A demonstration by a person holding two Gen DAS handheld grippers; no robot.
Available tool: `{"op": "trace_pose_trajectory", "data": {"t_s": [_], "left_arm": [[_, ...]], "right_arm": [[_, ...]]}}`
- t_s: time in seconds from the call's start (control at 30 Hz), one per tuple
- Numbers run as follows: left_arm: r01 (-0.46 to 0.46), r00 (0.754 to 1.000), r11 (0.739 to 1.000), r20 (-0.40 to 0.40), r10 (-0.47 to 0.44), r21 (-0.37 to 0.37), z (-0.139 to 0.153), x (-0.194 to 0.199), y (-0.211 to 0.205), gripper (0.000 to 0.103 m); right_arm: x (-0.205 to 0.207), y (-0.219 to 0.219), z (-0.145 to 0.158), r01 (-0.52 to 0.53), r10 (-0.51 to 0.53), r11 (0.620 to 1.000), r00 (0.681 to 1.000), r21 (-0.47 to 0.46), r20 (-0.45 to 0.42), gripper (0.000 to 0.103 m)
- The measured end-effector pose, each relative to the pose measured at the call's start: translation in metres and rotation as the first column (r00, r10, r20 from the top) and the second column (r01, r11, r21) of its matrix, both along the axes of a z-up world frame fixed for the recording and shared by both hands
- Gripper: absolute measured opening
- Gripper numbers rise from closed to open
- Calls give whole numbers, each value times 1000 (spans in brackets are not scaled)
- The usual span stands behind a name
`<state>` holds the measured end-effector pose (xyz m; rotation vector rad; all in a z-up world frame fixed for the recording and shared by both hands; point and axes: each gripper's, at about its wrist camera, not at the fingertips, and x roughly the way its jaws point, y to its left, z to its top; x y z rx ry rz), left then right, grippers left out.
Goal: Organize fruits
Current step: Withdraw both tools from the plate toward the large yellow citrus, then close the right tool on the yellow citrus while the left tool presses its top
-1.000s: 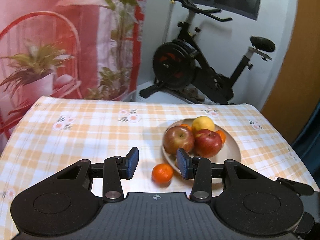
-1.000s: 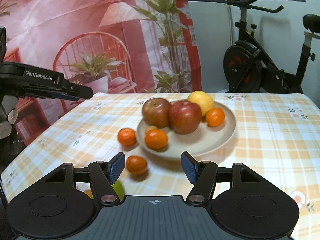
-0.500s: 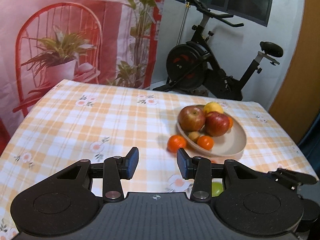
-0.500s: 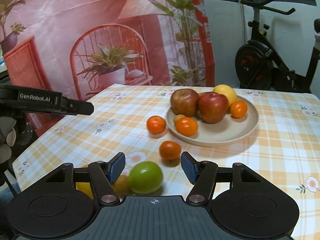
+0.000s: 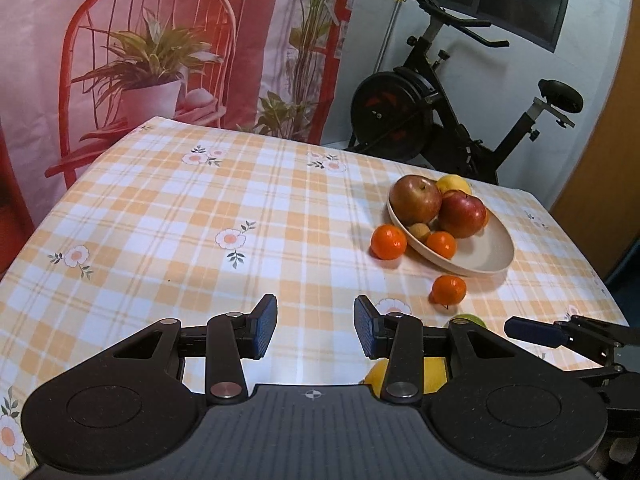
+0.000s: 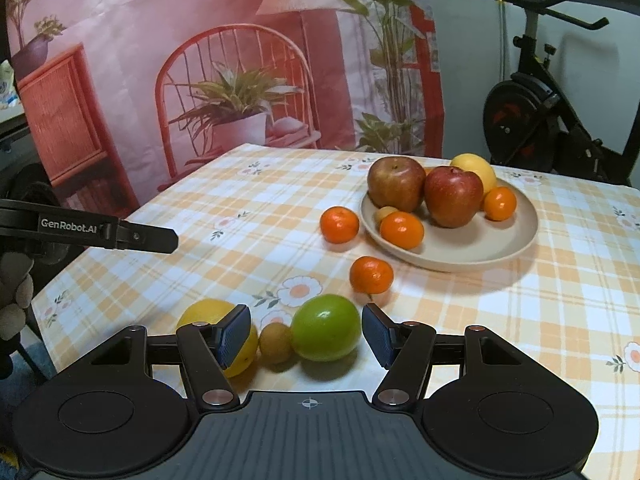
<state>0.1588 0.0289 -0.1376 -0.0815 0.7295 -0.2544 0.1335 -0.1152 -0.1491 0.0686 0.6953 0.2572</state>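
The right gripper (image 6: 306, 336), fingers released and empty, hangs just short of the green apple (image 6: 326, 333) on the table (image 6: 560, 300), nearer than the left gripper (image 5: 315, 330).

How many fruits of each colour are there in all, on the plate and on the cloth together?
Orange: 4
Red: 2
Yellow: 2
Green: 1
Small tan: 2
Total: 11
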Motion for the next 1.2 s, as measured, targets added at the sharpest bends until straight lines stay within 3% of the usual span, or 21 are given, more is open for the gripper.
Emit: {"op": "trace_pose_trajectory", "data": {"t_s": [0.53,1.1,1.2], "left_arm": [[54,999,999,5,-54,-5,-7,-16,-5,45],[129,990,991,-59,-131,-43,-22,-4,-16,46],[135,988,990,-63,-138,-50,-22,-4,-17,50]], "right_arm": [[-10,10,-3,-3,3,1000,1000,-18,-16,58],[-11,11,-12,-27,27,1000,996,-1,-89,58],[-12,14,-14,-50,50,999,993,6,-102,59]]}}
